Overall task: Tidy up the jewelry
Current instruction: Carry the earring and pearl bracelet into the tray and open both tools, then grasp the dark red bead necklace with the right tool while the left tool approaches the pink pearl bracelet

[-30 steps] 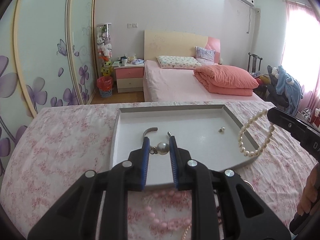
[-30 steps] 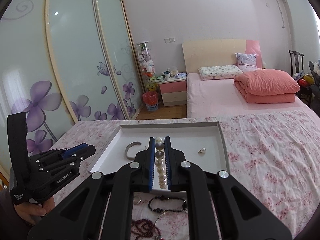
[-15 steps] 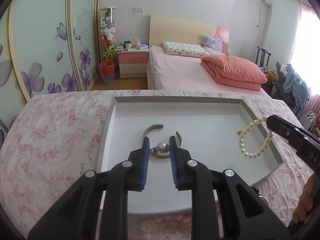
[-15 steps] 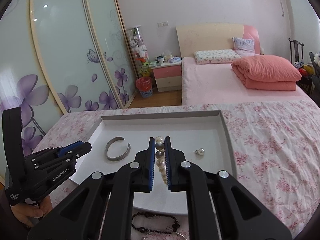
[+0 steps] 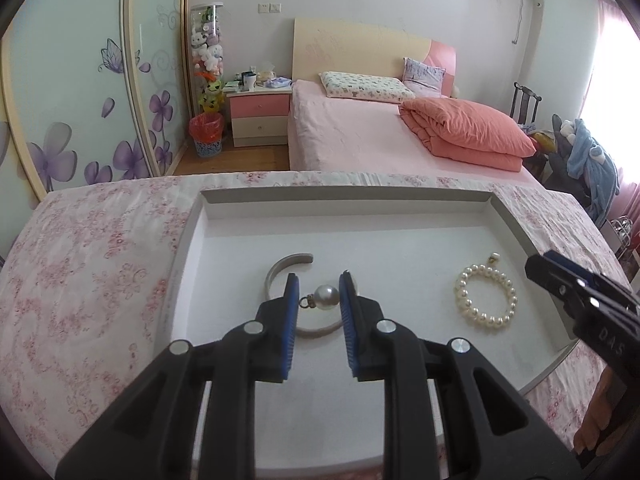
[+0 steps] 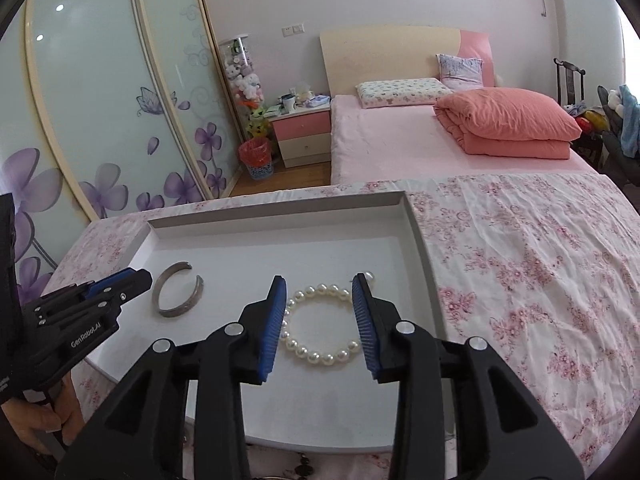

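Observation:
A white tray (image 5: 344, 196) (image 6: 280, 200) lies on the floral cloth. My left gripper (image 5: 319, 280) (image 6: 132, 280) hangs low over it, above a silver bangle (image 5: 288, 259) (image 6: 157, 294). Its jaws are opening, and a pearl earring (image 5: 326, 297) still spans the gap and touches both blue pads. My right gripper (image 6: 319, 280) (image 5: 536, 270) is opening, its jaws wide apart. A pearl bracelet (image 6: 320, 356) (image 5: 484, 322) lies flat on the tray under them, free of the pads. A small pearl stud (image 5: 495, 257) (image 6: 369, 276) rests just beyond the bracelet.
Dark bead bracelets (image 6: 300, 460) lie on the cloth (image 6: 520, 280) before the tray's near edge. A hand (image 6: 40, 416) holds the left gripper's handle. A pink bed (image 5: 360, 140), a nightstand and sliding wardrobe doors stand beyond the table.
Both grippers came down and forward over the tray. The right jaws let go of the pearl bracelet, which now lies on the tray floor. The left gripper still carries the earring.

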Demonstrator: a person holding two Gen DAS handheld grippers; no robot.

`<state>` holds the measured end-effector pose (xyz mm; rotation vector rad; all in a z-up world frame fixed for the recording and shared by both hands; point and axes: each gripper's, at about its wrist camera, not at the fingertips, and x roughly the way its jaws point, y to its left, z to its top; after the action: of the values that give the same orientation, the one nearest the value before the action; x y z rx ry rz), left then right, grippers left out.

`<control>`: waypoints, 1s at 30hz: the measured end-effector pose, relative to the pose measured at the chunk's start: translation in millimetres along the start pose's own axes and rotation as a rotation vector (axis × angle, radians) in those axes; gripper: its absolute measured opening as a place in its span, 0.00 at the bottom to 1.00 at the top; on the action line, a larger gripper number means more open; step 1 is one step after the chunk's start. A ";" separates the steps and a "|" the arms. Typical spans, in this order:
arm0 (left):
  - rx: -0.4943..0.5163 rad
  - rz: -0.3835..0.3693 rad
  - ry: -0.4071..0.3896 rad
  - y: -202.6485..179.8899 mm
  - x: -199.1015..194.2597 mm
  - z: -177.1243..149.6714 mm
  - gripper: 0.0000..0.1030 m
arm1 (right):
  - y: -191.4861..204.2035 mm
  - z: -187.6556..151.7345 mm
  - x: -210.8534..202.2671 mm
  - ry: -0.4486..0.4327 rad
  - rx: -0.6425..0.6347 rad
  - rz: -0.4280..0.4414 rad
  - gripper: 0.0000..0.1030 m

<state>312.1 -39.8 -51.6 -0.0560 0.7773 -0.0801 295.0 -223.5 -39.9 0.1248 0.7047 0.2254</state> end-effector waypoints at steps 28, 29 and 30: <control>-0.039 0.047 -0.017 44.4 -77.5 -53.2 0.47 | -1.5 -48.7 -57.5 0.040 -0.022 0.006 0.35; -0.035 0.050 -0.017 45.4 -81.4 -58.4 0.47 | -1.2 -51.4 -60.3 0.044 -0.023 0.013 0.35; -0.029 0.048 -0.016 46.5 -86.8 -65.4 0.48 | 0.2 -57.6 -64.6 0.050 -0.029 0.021 0.35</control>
<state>206.9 13.2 -41.3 -0.0657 0.7639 -0.0226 209.6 -237.1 -43.0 0.0991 0.7502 0.2599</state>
